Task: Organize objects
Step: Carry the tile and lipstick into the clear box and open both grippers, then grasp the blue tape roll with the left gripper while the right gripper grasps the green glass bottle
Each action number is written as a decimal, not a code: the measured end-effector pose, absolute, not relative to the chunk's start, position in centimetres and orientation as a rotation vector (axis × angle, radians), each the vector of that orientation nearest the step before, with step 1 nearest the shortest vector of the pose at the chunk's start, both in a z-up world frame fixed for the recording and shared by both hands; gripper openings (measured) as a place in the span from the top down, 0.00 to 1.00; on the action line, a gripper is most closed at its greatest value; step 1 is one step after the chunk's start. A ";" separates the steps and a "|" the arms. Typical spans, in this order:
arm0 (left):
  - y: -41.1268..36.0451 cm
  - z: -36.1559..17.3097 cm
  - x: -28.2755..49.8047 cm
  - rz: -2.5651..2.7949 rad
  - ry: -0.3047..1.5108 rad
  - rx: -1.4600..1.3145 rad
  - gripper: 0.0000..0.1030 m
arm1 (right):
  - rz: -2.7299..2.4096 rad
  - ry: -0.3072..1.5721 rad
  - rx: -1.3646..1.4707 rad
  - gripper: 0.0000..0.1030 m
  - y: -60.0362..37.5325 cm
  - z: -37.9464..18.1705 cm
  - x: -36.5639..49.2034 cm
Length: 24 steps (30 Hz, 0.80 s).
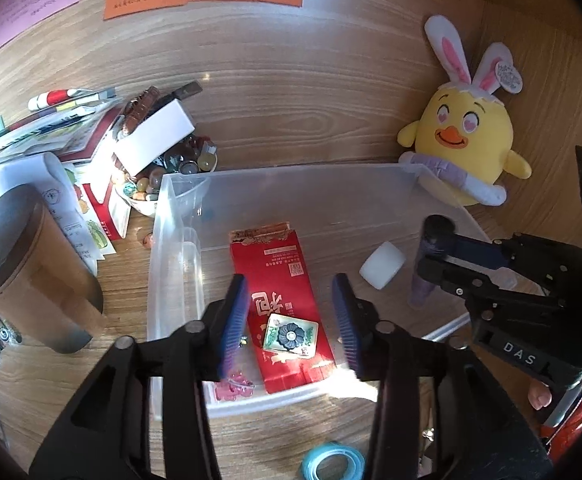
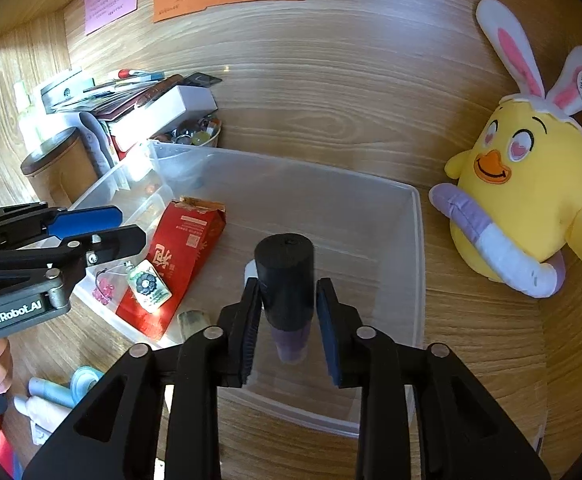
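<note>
A clear plastic bin (image 1: 291, 176) (image 2: 417, 240) sits on the wooden desk. Inside lie a red paper packet (image 1: 279, 280) (image 2: 183, 248), a flower-patterned tag (image 1: 291, 334) (image 2: 149, 286) on top of it, a pink trinket (image 1: 233, 388) (image 2: 103, 290) and a white cylinder (image 1: 383, 264). My left gripper (image 1: 291, 316) is open and empty above the packet. My right gripper (image 2: 289, 320) holds an upright purple bottle with a black cap (image 2: 285, 280) (image 1: 431, 256) inside the bin's right part; the pads sit at its sides.
A yellow chick plush with bunny ears (image 1: 463, 136) (image 2: 531, 192) leans behind the bin on the right. To the left are a brown canister (image 1: 19, 264) (image 2: 61, 164), a bowl of stones (image 1: 163, 172), a white box, papers and pens. A blue tape roll (image 1: 333, 462) lies in front.
</note>
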State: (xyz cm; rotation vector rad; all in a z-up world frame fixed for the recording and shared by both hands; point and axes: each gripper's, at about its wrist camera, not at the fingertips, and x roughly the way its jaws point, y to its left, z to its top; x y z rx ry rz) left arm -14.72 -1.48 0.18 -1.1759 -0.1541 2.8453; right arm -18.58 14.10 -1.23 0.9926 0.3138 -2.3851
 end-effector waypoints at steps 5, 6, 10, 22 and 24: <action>-1.9 1.3 -13.1 2.860 -0.180 -1.128 0.40 | -2.397 0.292 0.956 0.55 14.7 -0.1 -17.6; -2.0 1.6 -12.6 2.865 -0.178 -1.117 0.40 | -2.398 0.286 0.945 0.52 14.9 0.2 -17.3; -2.1 2.2 -11.3 2.879 -0.160 -1.098 0.28 | -2.402 0.273 0.906 0.46 15.9 1.1 -15.8; -2.4 1.2 -7.1 2.875 -0.147 -1.107 0.15 | -2.374 0.284 0.883 0.35 18.7 0.4 -10.6; -2.4 0.5 -6.7 2.865 -0.156 -1.132 0.14 | -2.363 0.280 0.904 0.35 19.1 -0.2 -10.1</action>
